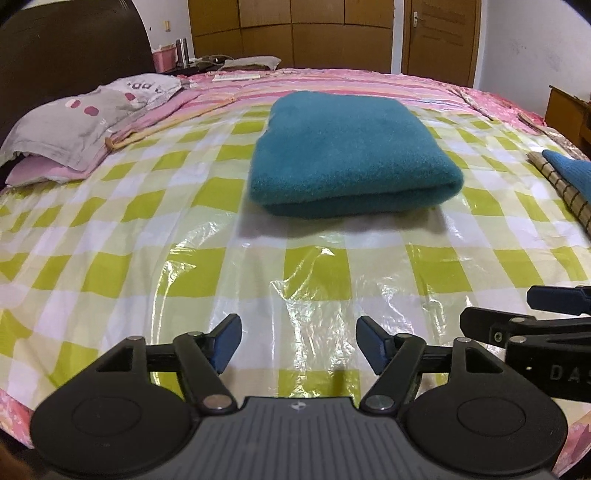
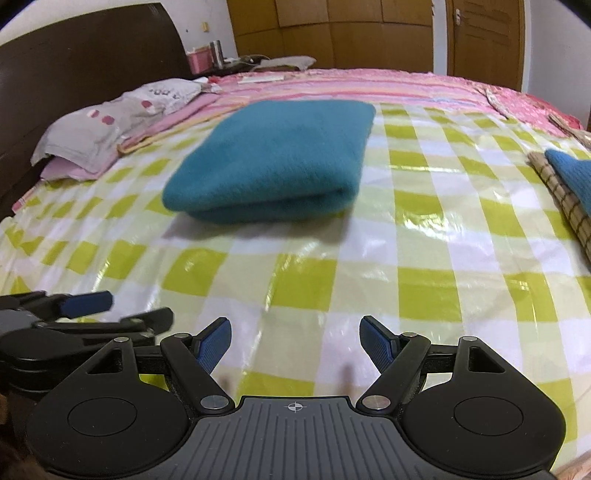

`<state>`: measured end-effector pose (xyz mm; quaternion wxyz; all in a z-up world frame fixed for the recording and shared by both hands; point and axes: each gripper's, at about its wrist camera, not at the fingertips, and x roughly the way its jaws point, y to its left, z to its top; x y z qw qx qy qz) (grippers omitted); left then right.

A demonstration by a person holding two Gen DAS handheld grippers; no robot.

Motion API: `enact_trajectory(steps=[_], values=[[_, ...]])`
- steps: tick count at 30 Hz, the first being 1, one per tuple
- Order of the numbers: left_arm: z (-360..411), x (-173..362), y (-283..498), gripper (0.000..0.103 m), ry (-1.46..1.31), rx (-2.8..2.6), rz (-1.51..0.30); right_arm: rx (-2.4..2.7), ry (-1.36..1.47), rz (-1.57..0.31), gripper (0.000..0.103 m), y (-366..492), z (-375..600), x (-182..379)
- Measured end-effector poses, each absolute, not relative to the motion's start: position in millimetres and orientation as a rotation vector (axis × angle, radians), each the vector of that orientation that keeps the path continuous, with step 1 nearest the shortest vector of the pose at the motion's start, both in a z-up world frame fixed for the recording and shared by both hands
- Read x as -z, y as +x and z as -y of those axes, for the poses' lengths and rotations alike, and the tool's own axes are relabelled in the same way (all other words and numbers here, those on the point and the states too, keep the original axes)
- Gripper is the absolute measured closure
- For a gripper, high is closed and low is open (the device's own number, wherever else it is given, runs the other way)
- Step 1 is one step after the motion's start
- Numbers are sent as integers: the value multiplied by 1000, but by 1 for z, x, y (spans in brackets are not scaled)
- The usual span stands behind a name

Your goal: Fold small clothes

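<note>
A teal fleece garment (image 1: 351, 155) lies folded in a thick rectangle on the green-and-white checked plastic sheet (image 1: 184, 258) that covers the bed. It also shows in the right wrist view (image 2: 273, 166). My left gripper (image 1: 297, 341) is open and empty, low over the sheet, well in front of the garment. My right gripper (image 2: 295, 341) is open and empty too, beside the left one. The right gripper's fingers (image 1: 554, 299) show at the left view's right edge. The left gripper's fingers (image 2: 85, 302) show at the right view's left edge.
A grey spotted garment (image 1: 85, 118) lies on pink cloth at the back left by the dark headboard (image 1: 66, 48). A blue garment (image 1: 572, 173) on a checked brown cloth (image 1: 557, 184) lies at the right edge. A wooden wardrobe (image 1: 295, 29) stands behind the bed.
</note>
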<state>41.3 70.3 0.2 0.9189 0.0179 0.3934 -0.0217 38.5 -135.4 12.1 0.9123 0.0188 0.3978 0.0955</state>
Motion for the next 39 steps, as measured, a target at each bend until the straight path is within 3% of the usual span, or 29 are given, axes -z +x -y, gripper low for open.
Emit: enact_trajectory(steps=[9,39], values=[[-64,-8,36,18,80,2,-781,-189,45,-800,24,36,135,-15],[-56,-2,36,17,112,-27,-795,-170,89,-836,24,38,143,-2]])
